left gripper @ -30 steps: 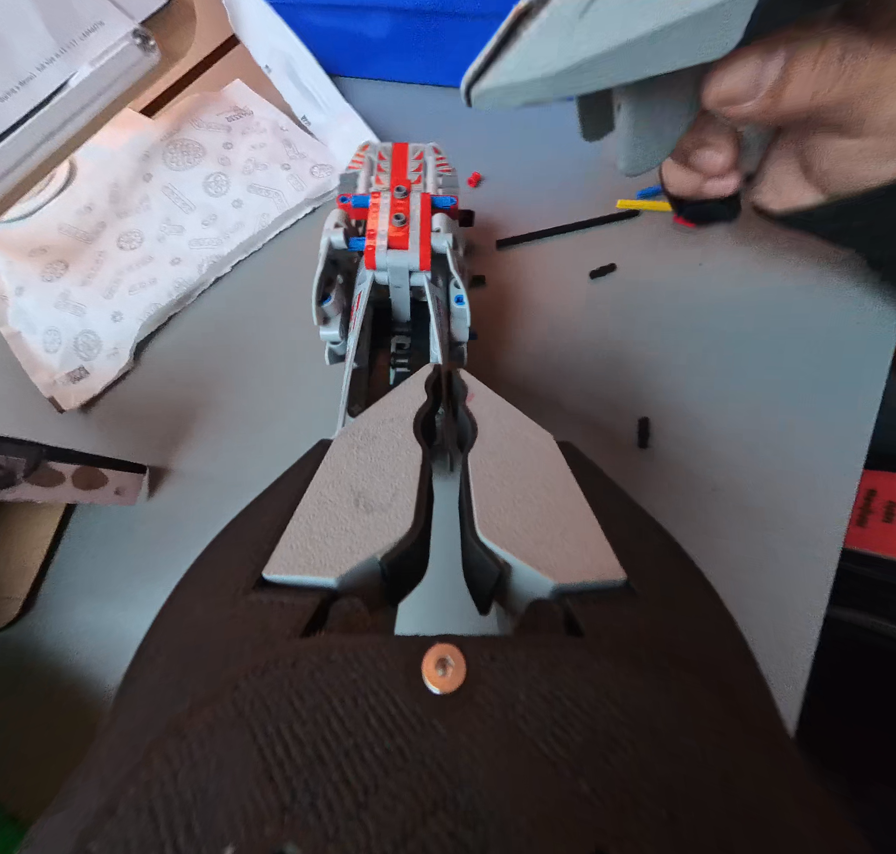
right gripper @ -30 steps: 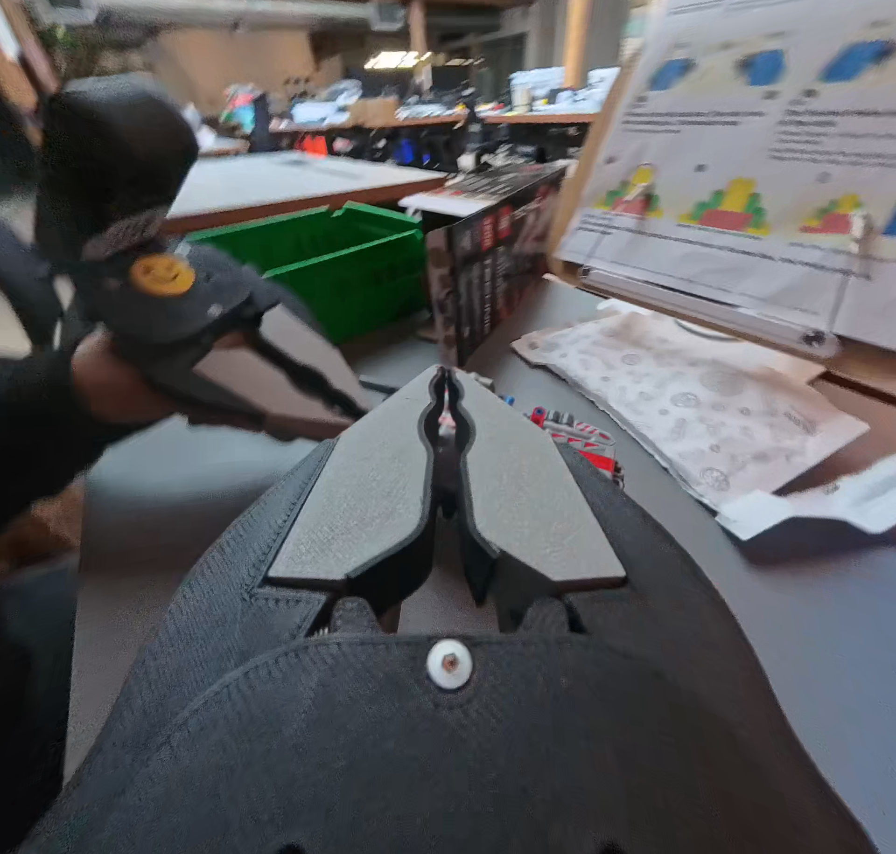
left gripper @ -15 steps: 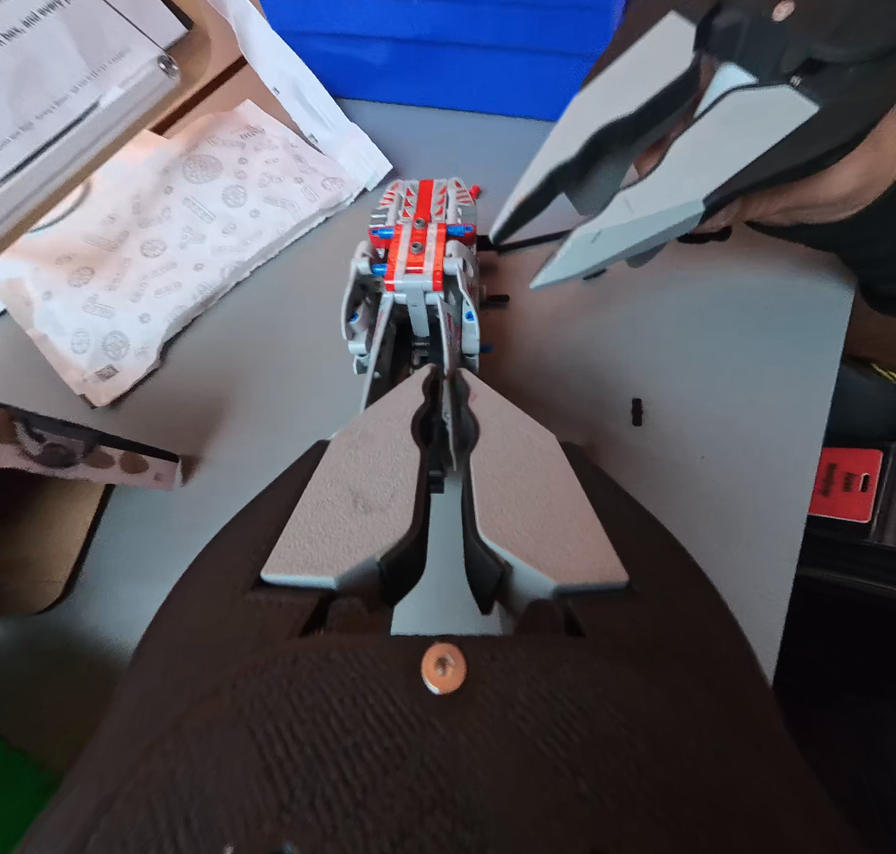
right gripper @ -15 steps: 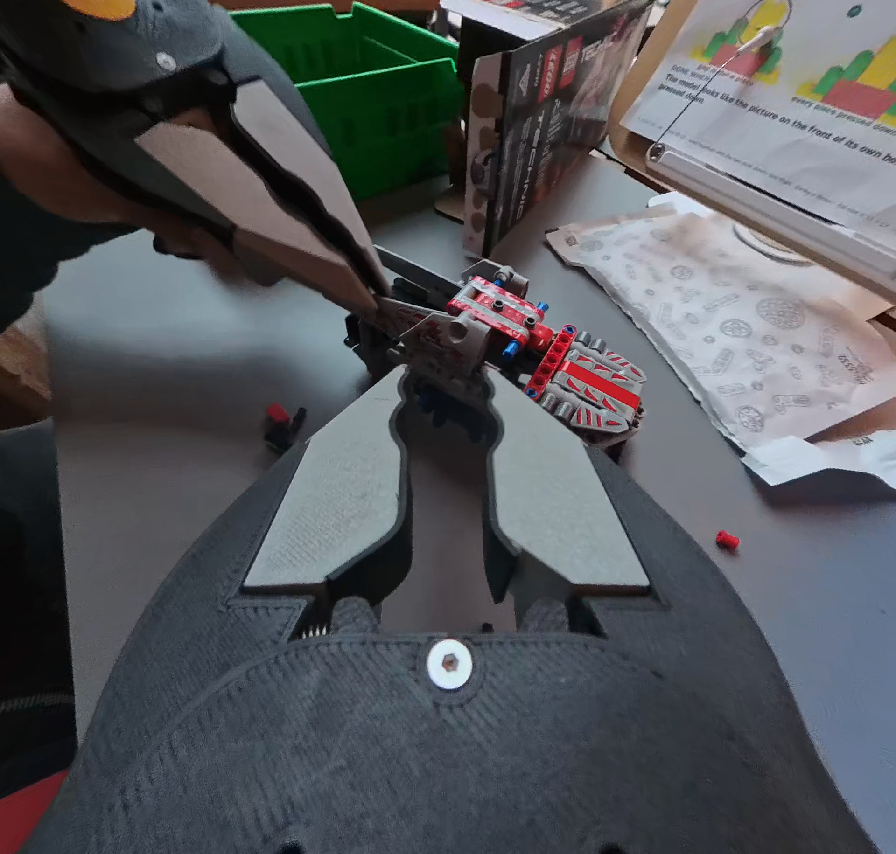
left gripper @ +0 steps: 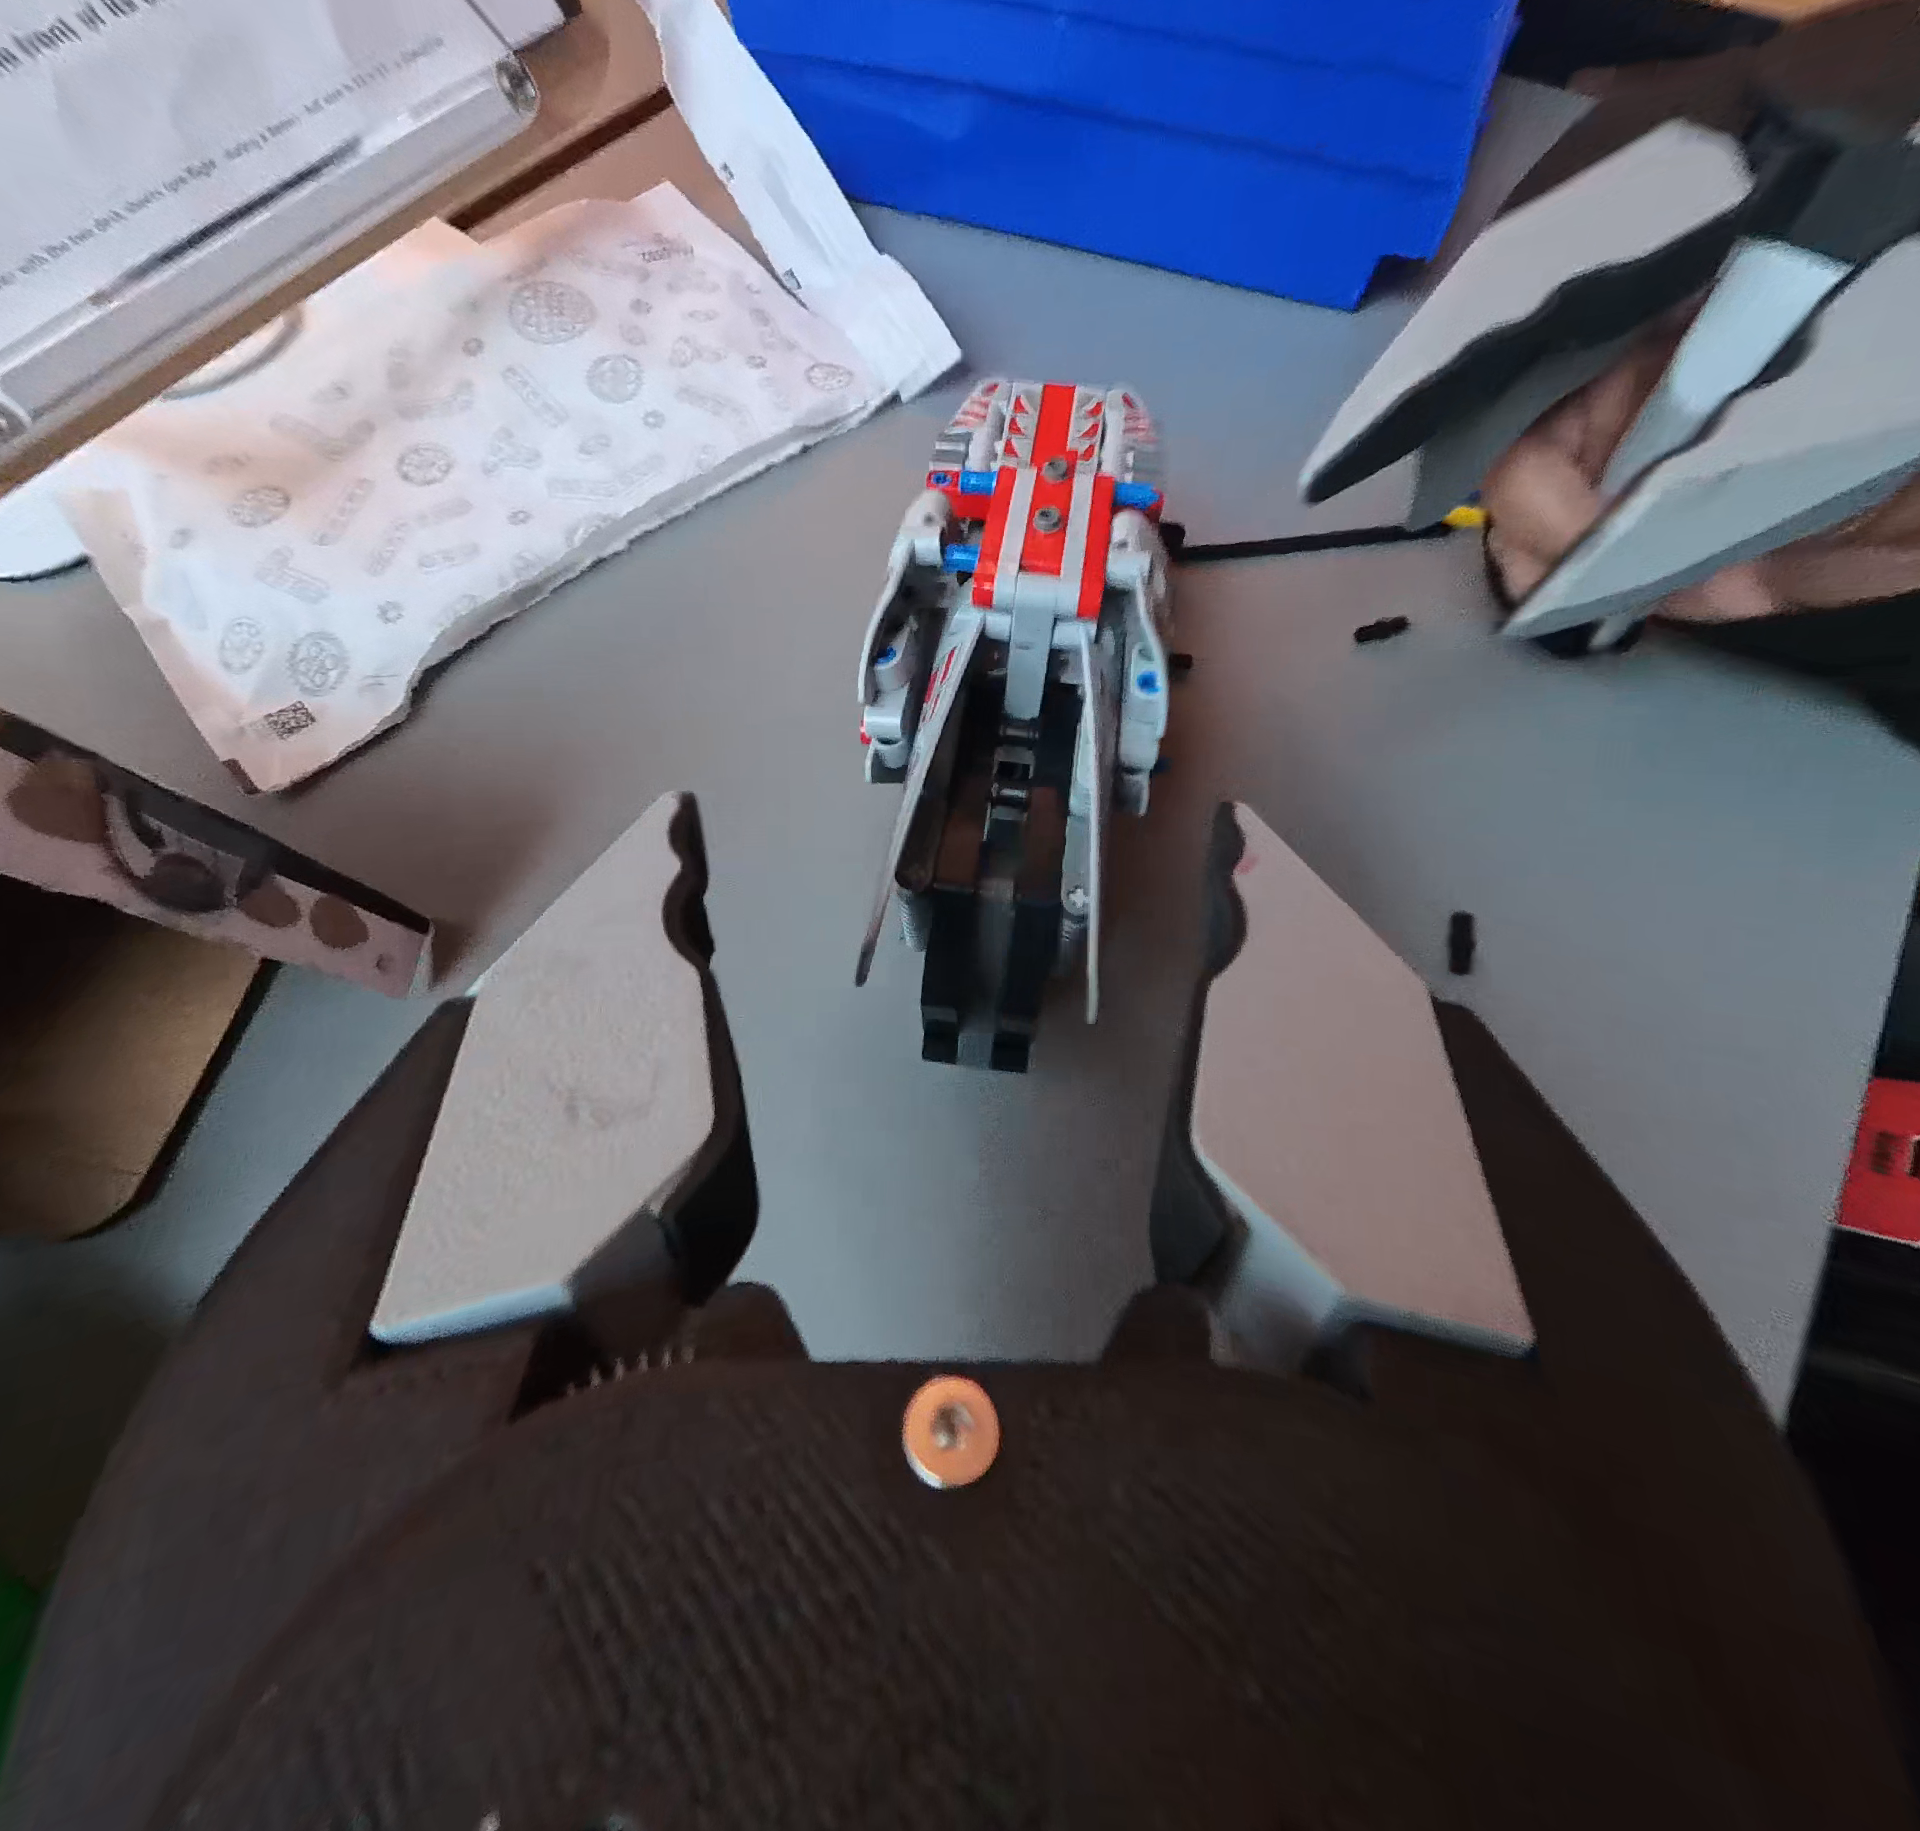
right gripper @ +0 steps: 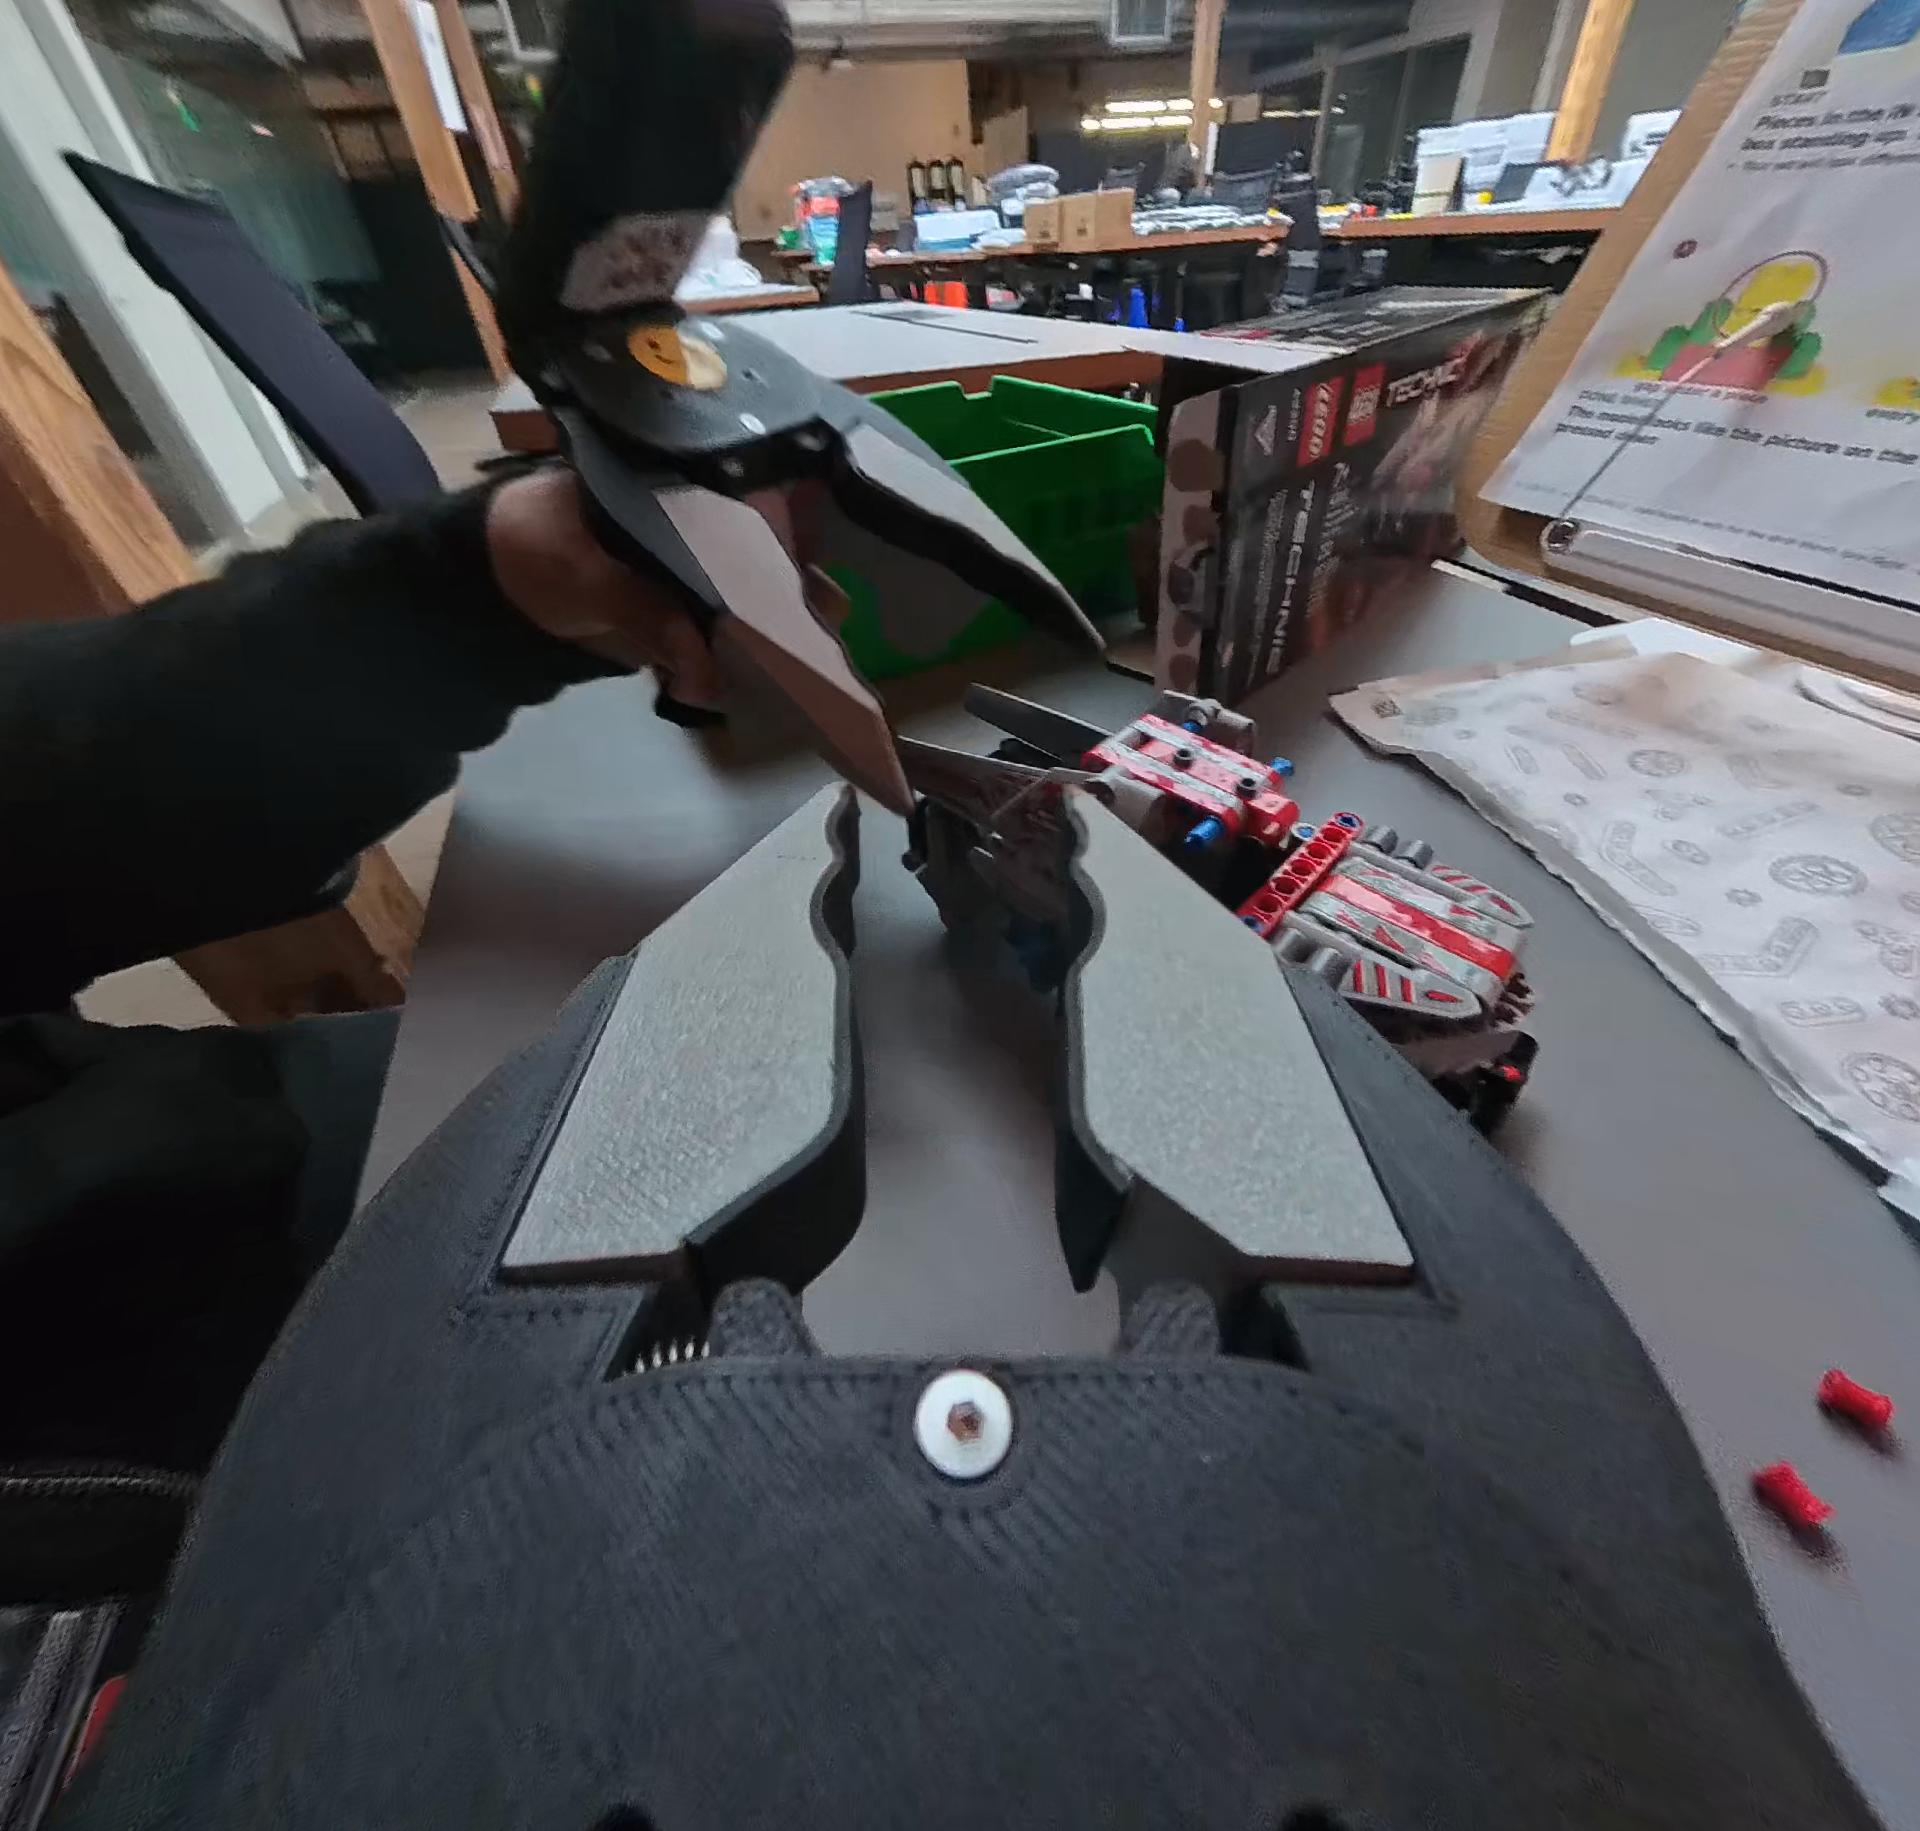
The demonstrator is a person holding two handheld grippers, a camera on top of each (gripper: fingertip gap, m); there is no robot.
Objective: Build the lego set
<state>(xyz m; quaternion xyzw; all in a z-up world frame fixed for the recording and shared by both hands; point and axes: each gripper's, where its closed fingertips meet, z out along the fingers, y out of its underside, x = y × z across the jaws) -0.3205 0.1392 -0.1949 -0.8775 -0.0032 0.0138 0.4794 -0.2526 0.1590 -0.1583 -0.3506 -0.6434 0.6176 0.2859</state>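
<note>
A red, grey and black lego model lies on the grey table. My left gripper is open, with its fingers on either side of the model's black rear end and not touching it. My right gripper is open and empty to the right of the model. In the right wrist view, my right gripper points at the side of the model. The left gripper is open over its rear end.
Loose pieces lie on the table: a black axle, black pins and red pins. A blue bin stands behind, with a printed paper bag, a sheet stand, the lego box and a green bin around.
My left gripper has opened and let go of the model's rear end. My right gripper went from shut to open and has drawn back to the right of the model.
</note>
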